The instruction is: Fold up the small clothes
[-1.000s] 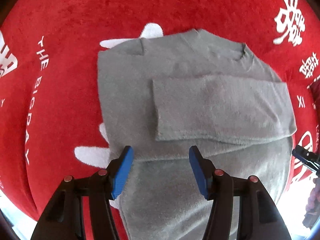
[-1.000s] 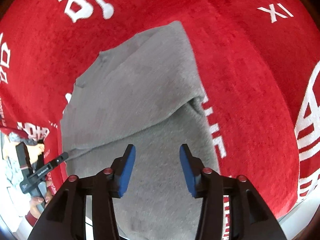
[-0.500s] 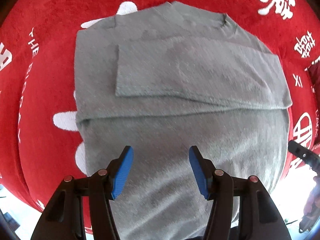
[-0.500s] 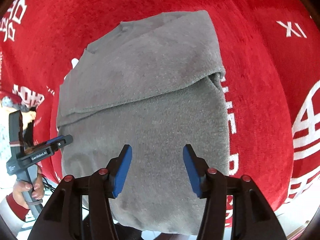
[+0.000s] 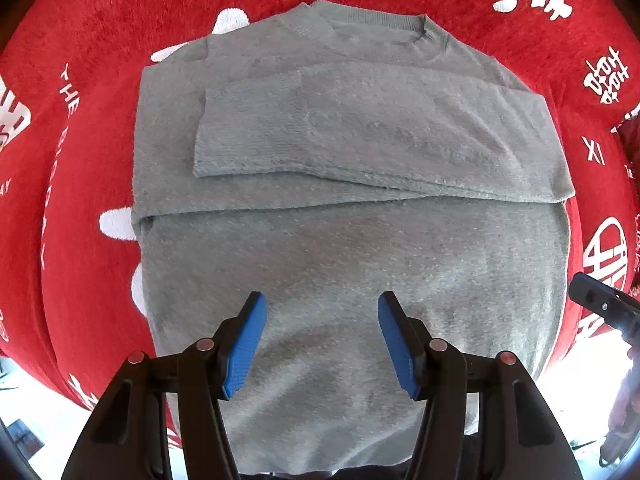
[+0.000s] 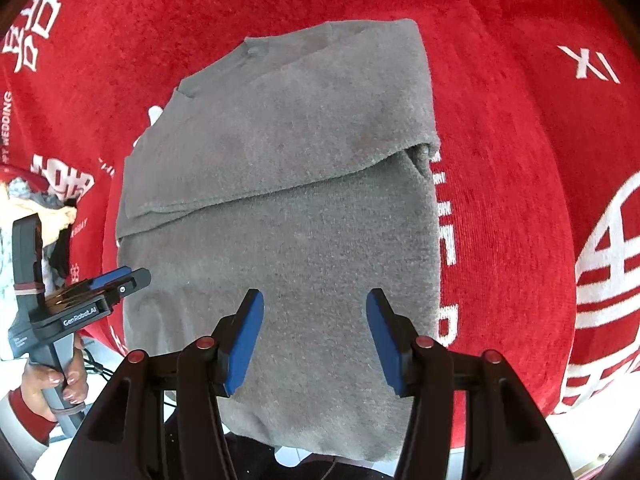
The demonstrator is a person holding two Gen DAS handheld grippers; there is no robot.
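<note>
since a second ago the left gripper (image 5: pixel 318 344) has drawn back toward the near edge, so the whole grey sweater (image 5: pixel 344 220) now shows in its view, collar (image 5: pixel 372 26) at the far side and hem hanging over the near edge of the red cloth (image 5: pixel 100 20). the right gripper's (image 6: pixel 314 340) jaws have widened a little; both pairs now stand spread with only fabric below them, pinching nothing.

the sweater lies flat in the middle of the cloth, both sleeves (image 5: pixel 360 136) folded across the chest. the step in hand looks like the lengthwise fold: the next move probably calls for each gripper to drop onto the hem, one near each corner, pinch it and carry it far toward the collar.

the left view shows the collar and sleeve cuff squarely; the right view shows the sweater's right folded edge (image 6: pixel 424 152) and a hand (image 6: pixel 56 380) holding the left gripper's handle.
</note>
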